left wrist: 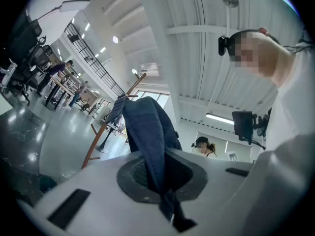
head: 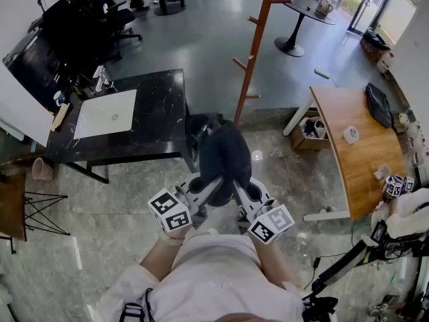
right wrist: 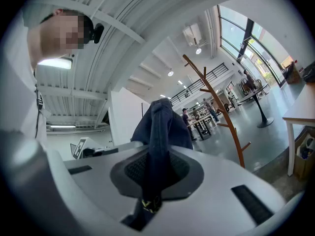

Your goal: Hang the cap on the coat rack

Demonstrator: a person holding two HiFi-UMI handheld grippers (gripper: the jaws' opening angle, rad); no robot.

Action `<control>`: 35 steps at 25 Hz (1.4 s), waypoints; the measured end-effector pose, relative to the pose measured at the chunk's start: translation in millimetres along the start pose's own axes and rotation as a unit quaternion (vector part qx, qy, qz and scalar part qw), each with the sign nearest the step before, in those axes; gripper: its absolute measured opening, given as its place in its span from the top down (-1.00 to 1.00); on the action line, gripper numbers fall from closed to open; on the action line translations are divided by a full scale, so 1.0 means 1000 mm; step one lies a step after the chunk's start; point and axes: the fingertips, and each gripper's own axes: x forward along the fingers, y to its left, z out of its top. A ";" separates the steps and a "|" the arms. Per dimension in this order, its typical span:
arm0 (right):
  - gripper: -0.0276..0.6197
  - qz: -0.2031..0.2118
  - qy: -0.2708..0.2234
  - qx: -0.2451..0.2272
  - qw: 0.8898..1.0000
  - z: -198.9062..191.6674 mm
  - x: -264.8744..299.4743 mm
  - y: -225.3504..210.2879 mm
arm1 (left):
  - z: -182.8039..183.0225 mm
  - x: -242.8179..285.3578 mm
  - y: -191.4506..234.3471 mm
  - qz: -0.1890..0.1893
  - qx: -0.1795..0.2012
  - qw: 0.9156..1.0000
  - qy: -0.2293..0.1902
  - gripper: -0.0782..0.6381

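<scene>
A dark blue cap [head: 225,154] hangs between my two grippers in front of my body. My left gripper [head: 213,184] is shut on one side of the cap [left wrist: 147,136], with cloth pinched between its jaws. My right gripper [head: 237,188] is shut on the other side of the cap [right wrist: 158,132]. The brown wooden coat rack [head: 253,49] stands on the floor ahead, its pegs bare, and the cap is short of it. The coat rack [left wrist: 109,127] leans behind the cap in the left gripper view, and the coat rack [right wrist: 220,109] rises right of the cap in the right gripper view.
A black marble-top table [head: 161,123] with a white sheet [head: 106,113] stands left of the rack. A wooden desk [head: 355,146] is at the right, with a cardboard box [head: 307,129] under it. Office chairs [head: 94,12] and a round table [head: 305,12] stand further back.
</scene>
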 end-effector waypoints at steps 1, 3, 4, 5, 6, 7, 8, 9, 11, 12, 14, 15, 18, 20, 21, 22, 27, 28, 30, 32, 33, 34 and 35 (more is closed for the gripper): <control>0.78 0.000 0.000 -0.001 1.000 -0.002 0.001 0.002 | 0.002 -0.003 0.000 0.004 -0.002 1.000 0.004 0.75; 0.78 0.001 0.000 -0.002 1.000 -0.005 0.004 0.007 | 0.005 -0.008 0.000 0.011 -0.004 1.000 0.009 0.75; 0.78 0.002 0.000 -0.002 1.000 -0.006 0.006 0.008 | 0.006 -0.010 0.002 0.013 -0.005 1.000 0.009 0.75; 0.78 0.002 0.001 -0.002 1.000 -0.007 0.008 0.010 | 0.006 -0.012 0.003 0.013 -0.006 1.000 0.008 0.75; 0.78 0.002 0.001 -0.002 1.000 -0.007 0.009 0.011 | 0.006 -0.014 0.005 0.011 -0.006 1.000 0.004 0.75; 0.78 0.002 0.001 -0.003 1.000 -0.007 0.011 0.011 | 0.006 -0.015 0.006 0.009 -0.006 1.000 0.000 0.75; 0.78 0.003 0.002 -0.004 1.000 -0.007 0.012 0.011 | 0.006 -0.015 0.007 0.008 -0.005 1.000 -0.003 0.75; 0.78 0.004 0.002 -0.005 1.000 -0.007 0.013 0.012 | 0.007 -0.016 0.007 0.009 -0.003 1.000 -0.003 0.75; 0.78 0.007 0.002 -0.006 1.000 -0.008 0.016 0.012 | 0.010 -0.016 0.009 0.015 -0.002 1.000 0.001 0.75; 0.78 0.008 0.002 -0.007 1.000 -0.008 0.016 0.012 | 0.010 -0.016 0.010 0.017 -0.002 1.000 0.001 0.75; 0.78 0.010 0.001 -0.007 1.000 -0.007 0.018 0.008 | 0.009 -0.013 0.013 0.016 0.000 1.000 -0.004 0.75; 0.78 0.011 0.001 -0.007 1.000 -0.006 0.019 0.005 | 0.009 -0.011 0.015 0.014 0.001 1.000 -0.007 0.75; 0.78 0.012 0.000 -0.004 1.000 -0.004 0.021 -0.006 | 0.007 -0.002 0.021 0.015 0.002 1.000 -0.007 0.75; 0.78 0.012 -0.001 -0.001 1.000 -0.002 0.022 -0.013 | 0.004 0.005 0.025 0.013 -0.001 1.000 -0.009 0.75; 0.78 0.011 -0.002 0.001 1.000 -0.001 0.022 -0.017 | 0.004 0.009 0.026 0.013 -0.001 1.000 -0.009 0.75; 0.78 0.011 -0.003 0.003 1.000 0.001 0.021 -0.021 | 0.003 0.014 0.026 0.013 0.000 1.000 -0.005 0.75; 0.78 0.012 -0.001 0.009 1.000 0.009 0.019 -0.049 | 0.004 0.043 0.030 0.025 0.001 1.000 0.013 0.75; 0.78 0.013 -0.001 0.010 1.000 0.011 0.021 -0.055 | 0.005 0.049 0.032 0.027 0.002 1.000 0.015 0.75; 0.78 0.014 -0.002 0.011 1.000 0.016 0.025 -0.067 | 0.006 0.061 0.039 0.027 0.004 1.000 0.014 0.75; 0.78 0.016 -0.003 0.013 1.000 0.020 0.029 -0.081 | 0.005 0.073 0.048 0.026 0.006 1.000 0.010 0.75; 0.78 0.017 -0.003 0.014 1.000 0.022 0.031 -0.089 | 0.004 0.080 0.052 0.026 0.006 1.000 0.010 0.75; 0.78 0.017 -0.003 0.015 1.000 0.024 0.033 -0.097 | 0.004 0.088 0.056 0.027 0.006 1.000 0.011 0.75; 0.78 0.018 -0.003 0.016 1.000 0.026 0.035 -0.105 | 0.005 0.096 0.059 0.029 0.006 0.999 0.015 0.75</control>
